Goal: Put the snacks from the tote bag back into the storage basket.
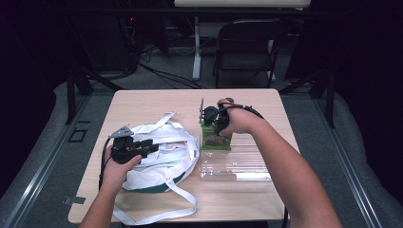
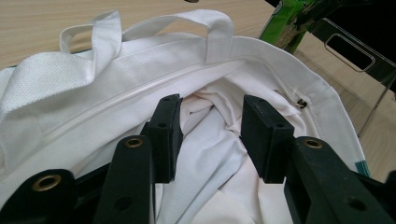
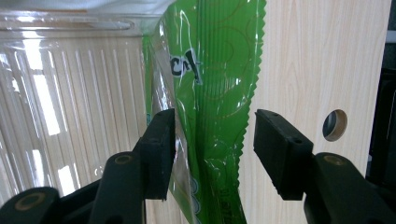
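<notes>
Two hand-held grippers are at work on our light wooden desk (image 1: 142, 102): the left hand-held gripper (image 2: 212, 126) hangs released, jaws apart, inside the mouth of the white fabric tote bag (image 1: 166, 152) at the near left. To its right, the right hand-held gripper (image 3: 212, 149) also stands released, its jaws either side of the green plastic snack packet (image 3: 210, 93) beside the clear ribbed plastic tray (image 1: 237, 164).

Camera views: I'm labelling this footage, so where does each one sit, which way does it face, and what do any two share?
High view: above the person's side, looking forward and down on the table; both forearms, left hand-held gripper, right hand-held gripper.
Left gripper view: rides the left hand-held gripper, looking into the white bag; open jaws.
Right gripper view: rides the right hand-held gripper, facing the green packet; open jaws.
Shared: green packet, clear tray.
</notes>
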`<state>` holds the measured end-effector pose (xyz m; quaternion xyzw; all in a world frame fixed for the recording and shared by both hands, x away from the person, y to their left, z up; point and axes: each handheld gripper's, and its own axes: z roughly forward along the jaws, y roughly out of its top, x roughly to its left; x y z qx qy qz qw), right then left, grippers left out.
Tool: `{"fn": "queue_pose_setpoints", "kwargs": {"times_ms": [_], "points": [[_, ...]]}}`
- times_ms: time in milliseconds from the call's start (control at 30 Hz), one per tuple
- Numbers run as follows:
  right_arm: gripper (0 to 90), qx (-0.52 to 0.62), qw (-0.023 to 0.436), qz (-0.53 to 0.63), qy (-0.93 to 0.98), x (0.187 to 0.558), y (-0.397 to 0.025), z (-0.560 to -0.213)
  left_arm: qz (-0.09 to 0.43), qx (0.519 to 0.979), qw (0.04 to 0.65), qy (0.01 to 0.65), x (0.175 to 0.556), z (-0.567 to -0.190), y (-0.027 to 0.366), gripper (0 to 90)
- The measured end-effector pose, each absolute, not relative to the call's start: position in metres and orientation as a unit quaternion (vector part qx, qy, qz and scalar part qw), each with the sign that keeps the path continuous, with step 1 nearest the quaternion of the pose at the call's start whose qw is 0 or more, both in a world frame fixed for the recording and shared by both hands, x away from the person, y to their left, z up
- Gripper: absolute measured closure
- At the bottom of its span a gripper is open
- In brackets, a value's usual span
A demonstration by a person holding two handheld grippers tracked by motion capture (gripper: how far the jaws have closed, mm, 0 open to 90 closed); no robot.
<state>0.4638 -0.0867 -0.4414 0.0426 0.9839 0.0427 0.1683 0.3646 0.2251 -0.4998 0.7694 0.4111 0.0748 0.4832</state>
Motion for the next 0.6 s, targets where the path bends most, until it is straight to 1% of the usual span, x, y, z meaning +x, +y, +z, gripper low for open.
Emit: {"fn": "queue_pose_setpoints", "kwargs": {"times_ms": [200, 367, 600], "points": [[47.8, 0.045, 0.167, 0.049, 0.984, 0.4628, -0.0866, -0.4382, 0.076, 0.768, 0.483, 0.413, 0.3645, -0.5000, 0.2252, 56.3], [46.8, 0.048, 0.167, 0.054, 0.983, 0.4611, -0.0877, -0.4348, 0.076, 0.768, 0.482, 0.415, 0.3643, -0.4998, 0.2255, 52.8], [46.3, 0.049, 0.168, 0.054, 0.983, 0.4603, -0.0878, -0.4327, 0.082, 0.769, 0.477, 0.419, 0.3649, -0.5010, 0.2265, 50.5]]}}
